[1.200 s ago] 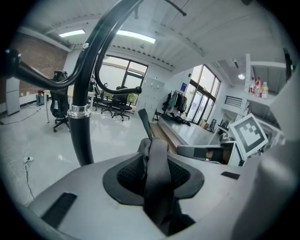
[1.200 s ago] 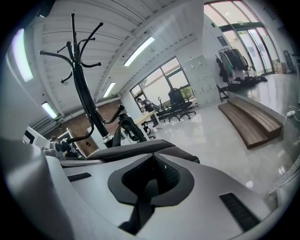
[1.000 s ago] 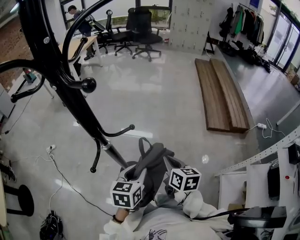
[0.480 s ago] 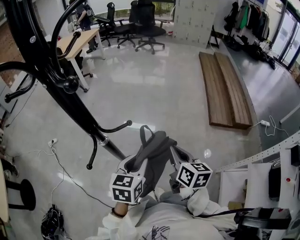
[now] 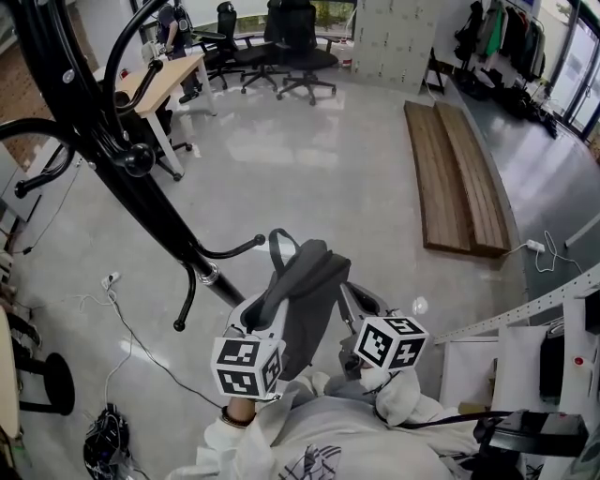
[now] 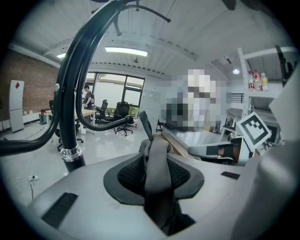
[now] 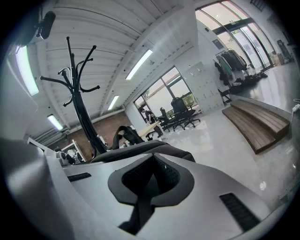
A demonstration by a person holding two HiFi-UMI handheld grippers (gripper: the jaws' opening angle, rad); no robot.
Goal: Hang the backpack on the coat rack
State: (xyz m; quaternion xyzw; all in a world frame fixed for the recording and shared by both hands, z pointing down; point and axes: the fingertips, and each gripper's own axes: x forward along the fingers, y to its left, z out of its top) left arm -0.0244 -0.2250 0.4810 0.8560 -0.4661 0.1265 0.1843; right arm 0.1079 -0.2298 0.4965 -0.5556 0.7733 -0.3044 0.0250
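A dark grey backpack hangs between my two grippers, its top loop standing up just right of a low hook of the black coat rack. My left gripper is shut on a grey webbing strap of the backpack. The rack's pole stands close on the left in the left gripper view. My right gripper is shut on a dark strap on the pack's other side. The rack shows further off in the right gripper view. The pack's lower part is hidden behind the grippers.
Wooden planks lie on the glossy floor to the right. A desk, office chairs and a person are at the back. Cables trail on the floor at left. A white shelf frame stands at right.
Both grippers have lifted the backpack; its top loop now sits higher, level with the rack's low hook and close beside it.
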